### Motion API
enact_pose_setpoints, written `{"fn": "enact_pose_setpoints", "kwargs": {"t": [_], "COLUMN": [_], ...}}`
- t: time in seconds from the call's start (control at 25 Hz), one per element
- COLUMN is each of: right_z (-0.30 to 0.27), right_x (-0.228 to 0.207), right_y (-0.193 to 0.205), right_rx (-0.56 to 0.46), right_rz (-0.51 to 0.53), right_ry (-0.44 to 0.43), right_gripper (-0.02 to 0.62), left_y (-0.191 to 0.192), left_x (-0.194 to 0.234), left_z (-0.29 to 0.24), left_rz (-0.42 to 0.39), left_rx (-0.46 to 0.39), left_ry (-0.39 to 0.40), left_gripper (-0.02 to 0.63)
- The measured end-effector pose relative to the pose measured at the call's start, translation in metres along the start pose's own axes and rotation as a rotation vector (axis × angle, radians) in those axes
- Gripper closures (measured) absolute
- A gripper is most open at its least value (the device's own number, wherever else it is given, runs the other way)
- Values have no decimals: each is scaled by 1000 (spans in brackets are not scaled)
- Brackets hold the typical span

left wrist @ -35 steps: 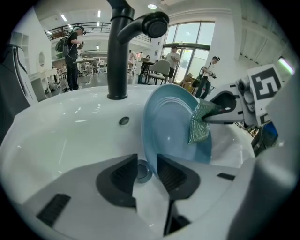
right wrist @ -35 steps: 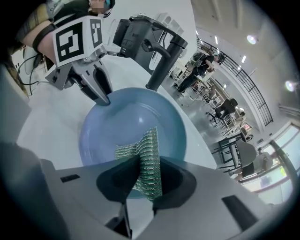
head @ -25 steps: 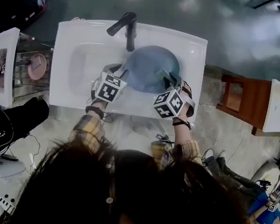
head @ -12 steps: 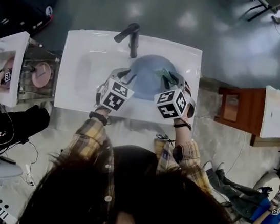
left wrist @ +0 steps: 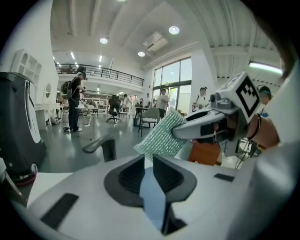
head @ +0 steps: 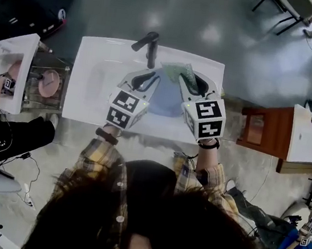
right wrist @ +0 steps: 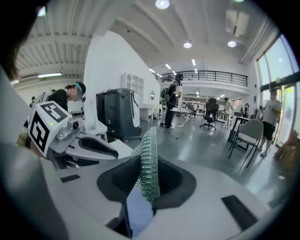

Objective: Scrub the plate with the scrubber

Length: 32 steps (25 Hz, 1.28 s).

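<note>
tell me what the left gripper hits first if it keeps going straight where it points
Most likely the green scrubber, held in the right gripper, just beyond the left gripper, which is shut on the plate. The faucet sits left of that line; depth is unclear.

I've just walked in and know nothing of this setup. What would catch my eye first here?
A green scrubber stands pinched in the right gripper, held up beside the black tap. Just below it, a blue plate sits in the white sink, with the left gripper at its left edge.
</note>
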State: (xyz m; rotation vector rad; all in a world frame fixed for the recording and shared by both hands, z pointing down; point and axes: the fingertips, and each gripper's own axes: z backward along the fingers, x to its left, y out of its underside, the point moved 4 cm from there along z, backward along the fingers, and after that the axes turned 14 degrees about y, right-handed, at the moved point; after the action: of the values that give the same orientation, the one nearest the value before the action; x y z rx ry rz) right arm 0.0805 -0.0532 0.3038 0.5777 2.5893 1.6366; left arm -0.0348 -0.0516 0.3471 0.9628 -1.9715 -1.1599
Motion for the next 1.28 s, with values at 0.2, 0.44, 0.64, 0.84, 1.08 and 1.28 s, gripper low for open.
{"fn": "enact_pose_setpoints", "kwargs": {"t": [0.2,0.44,0.64,0.84,1.08,1.28], "right_z": [25,49,57,58,55,52], "right_x": [-5,-11,-15,-19,-20,-22], "right_y": [-38,-55,-57,-58,-61,-64], "right_rx": [-153,-253,-272,-281,-276,-279], "right_rz": [-150,-314,-348,-355,-350,-360], "right_ry": [-36,-106,-124,-127,-147,-155], "right_gripper": [488,488,489,489,491,492], "left_y": [-44,-77,-94,-100,-101,-102], "left_x": [-9,-25,-34,-39,-39,-35], "left_z": [15,27,34,36,35,34], "left_rz": [6,10,2,-1,-1,3], "left_rx": [-128,-234,-279,-296,-290,-295], "left_ry": [23,100,145,158,161,168], "left_gripper": [565,586,591,591,591,591]}}
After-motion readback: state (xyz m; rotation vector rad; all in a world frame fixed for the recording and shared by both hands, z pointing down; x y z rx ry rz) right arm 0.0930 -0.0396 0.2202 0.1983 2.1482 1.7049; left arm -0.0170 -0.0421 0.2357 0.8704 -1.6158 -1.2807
